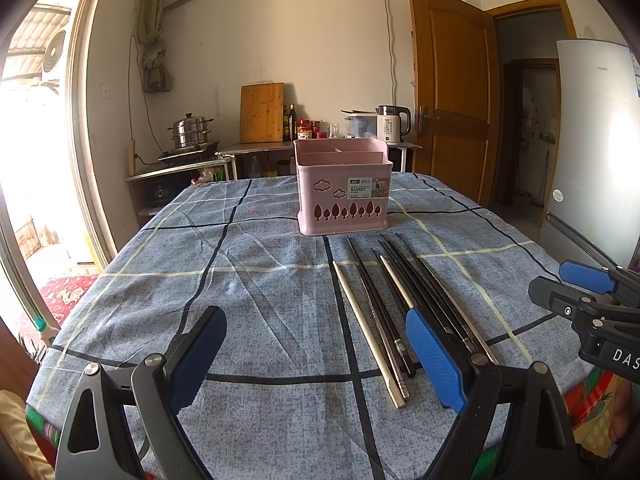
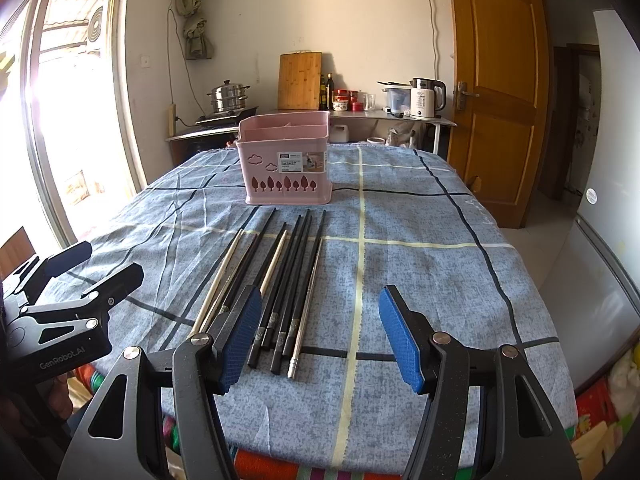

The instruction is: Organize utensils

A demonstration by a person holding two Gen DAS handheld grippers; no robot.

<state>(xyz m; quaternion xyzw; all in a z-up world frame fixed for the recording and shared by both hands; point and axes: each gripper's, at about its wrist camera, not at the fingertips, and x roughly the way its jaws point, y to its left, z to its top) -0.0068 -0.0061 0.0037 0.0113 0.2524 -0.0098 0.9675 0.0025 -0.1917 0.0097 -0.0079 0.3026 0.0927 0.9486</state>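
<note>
A pink plastic utensil basket (image 1: 343,192) (image 2: 285,162) with inner dividers stands on the far half of the table. In front of it lie several chopsticks (image 1: 384,300) (image 2: 280,280), black, pale wooden and metal, side by side and pointing toward the basket. My left gripper (image 1: 316,360) is open low over the near table edge, its right pad beside the chopsticks' near ends. My right gripper (image 2: 320,340) is open too, its left pad over the near ends of the chopsticks. Each gripper appears at the edge of the other's view: the right gripper (image 1: 568,284), the left gripper (image 2: 92,264).
A blue checked cloth (image 1: 240,280) (image 2: 420,240) covers the table. Behind it stand a counter with a steel pot (image 1: 191,132), a cutting board (image 2: 300,80), bottles and a kettle (image 2: 428,98). A wooden door (image 2: 496,92) is at the right, a fridge (image 1: 596,152) beside it.
</note>
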